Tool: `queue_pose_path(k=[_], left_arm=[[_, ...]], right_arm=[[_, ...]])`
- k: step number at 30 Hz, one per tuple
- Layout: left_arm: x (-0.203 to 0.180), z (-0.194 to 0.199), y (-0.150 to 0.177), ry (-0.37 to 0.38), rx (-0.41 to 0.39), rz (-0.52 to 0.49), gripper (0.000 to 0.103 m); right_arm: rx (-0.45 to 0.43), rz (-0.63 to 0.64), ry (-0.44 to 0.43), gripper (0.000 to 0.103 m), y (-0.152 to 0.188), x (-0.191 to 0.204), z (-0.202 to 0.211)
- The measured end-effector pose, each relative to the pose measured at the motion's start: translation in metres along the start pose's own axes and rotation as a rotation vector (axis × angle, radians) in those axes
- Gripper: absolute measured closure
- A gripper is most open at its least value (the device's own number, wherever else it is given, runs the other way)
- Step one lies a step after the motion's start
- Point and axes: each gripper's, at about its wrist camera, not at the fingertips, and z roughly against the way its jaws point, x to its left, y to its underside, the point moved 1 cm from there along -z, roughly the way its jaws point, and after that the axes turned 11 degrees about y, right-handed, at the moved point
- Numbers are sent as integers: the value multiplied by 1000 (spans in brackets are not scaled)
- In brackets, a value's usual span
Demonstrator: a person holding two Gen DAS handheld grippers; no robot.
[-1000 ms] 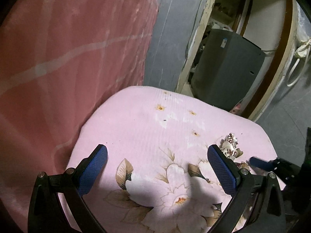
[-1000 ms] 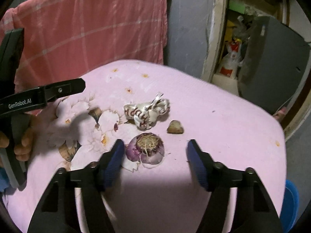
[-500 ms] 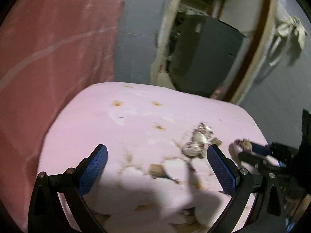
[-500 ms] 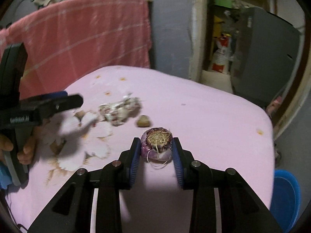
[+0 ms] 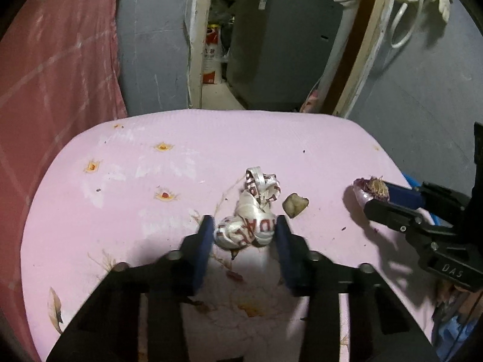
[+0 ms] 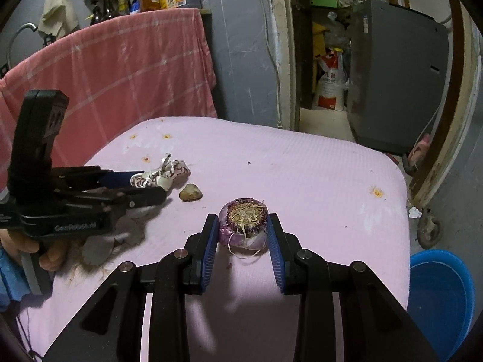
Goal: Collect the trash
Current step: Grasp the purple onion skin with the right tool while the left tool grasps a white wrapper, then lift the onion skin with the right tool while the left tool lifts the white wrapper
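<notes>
A: Left wrist view: the left gripper [image 5: 244, 233] points down at a pink cloth-covered surface [image 5: 135, 187]. Its blue pads [image 5: 203, 246] are closing on a crumpled white wrapper with red lettering [image 5: 250, 221], which lies between them; both pads appear to touch its sides, though the blur leaves the contact a little uncertain.

B: And the right wrist view?

A: The right gripper [image 6: 243, 231] stands narrowly open, its ribbed blue pads [image 6: 273, 242] pressed against both sides of a purple onion end [image 6: 245, 221], root tuft facing the camera. In the left wrist view the same piece sits at the gripper tips, at the right edge of the cloth.

B: What other trash lies on the cloth?

A: A small tan scrap [image 5: 294, 204] rests just beside the wrapper, between the two grippers. Dark crumbs lie scattered near it.

B: The surroundings?

A: A pink striped towel [image 6: 120, 69] hangs behind the surface. A blue bucket [image 6: 439, 295] stands on the floor at the right, below the cloth's edge. A grey appliance [image 6: 395, 84] fills the doorway beyond. A hand [image 6: 45, 250] holds the left gripper's handle.
</notes>
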Motion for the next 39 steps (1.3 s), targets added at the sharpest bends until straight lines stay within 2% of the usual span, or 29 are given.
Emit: queue_pose_path(k=[5,9,15,26,36,39], left_arm=[[13,12,4,31,-42,72,74],[20,21,7,28,-70,117,74],[27,37,15,19,-101,147,74],[42,56,26,60,-156,235,75],[60,85,38,61,-292,337,75],[66,90,41,64,-307,371,75]], right_arm=[[0,3,-1,73,0,0,-1],[0,3,-1,73,0,0,-1],[0,3,-1,73,0,0,-1],[2,11,5,73,2,2,-3],[5,40,-14,73,0,11,-5],[6,51,-24,73,-2,15,-6]])
